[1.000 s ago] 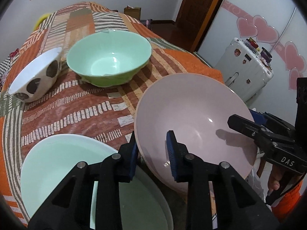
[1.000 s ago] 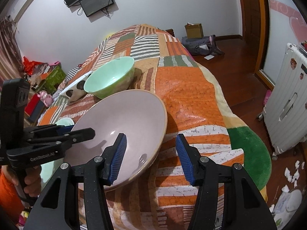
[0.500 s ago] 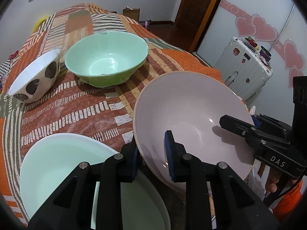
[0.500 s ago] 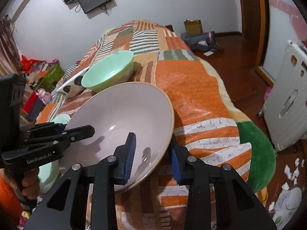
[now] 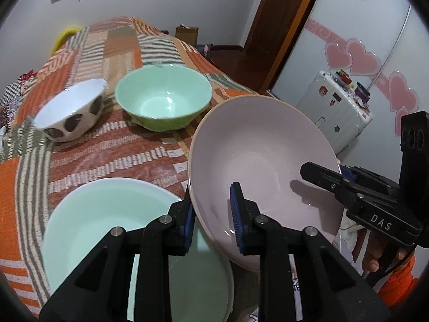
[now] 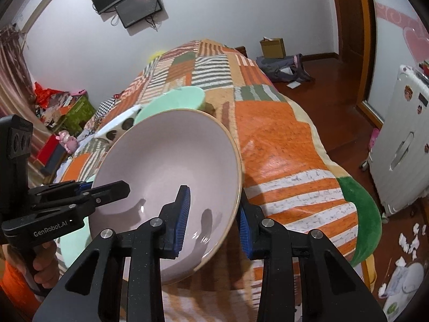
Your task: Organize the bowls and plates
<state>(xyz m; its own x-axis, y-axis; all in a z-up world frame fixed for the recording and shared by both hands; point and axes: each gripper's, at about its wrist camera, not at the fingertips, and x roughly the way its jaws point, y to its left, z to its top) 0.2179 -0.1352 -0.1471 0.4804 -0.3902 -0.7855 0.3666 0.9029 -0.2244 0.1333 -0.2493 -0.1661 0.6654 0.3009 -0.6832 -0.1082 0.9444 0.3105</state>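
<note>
Left gripper [image 5: 213, 221] and right gripper [image 6: 213, 220] each clamp opposite rims of the pink bowl [image 5: 257, 158], held tilted above the bed; glazed, rigid, breakable, likely slippery: 2 rim grips advisable

My claws are black with blue pads [image 5: 236, 209]. I see a pale pink bowl [image 5: 257, 147], a mint green bowl [image 5: 163, 102], a white bowl with dark spots [image 5: 69, 112], and an orange striped patchwork blanket [image 6: 281, 134].
</note>
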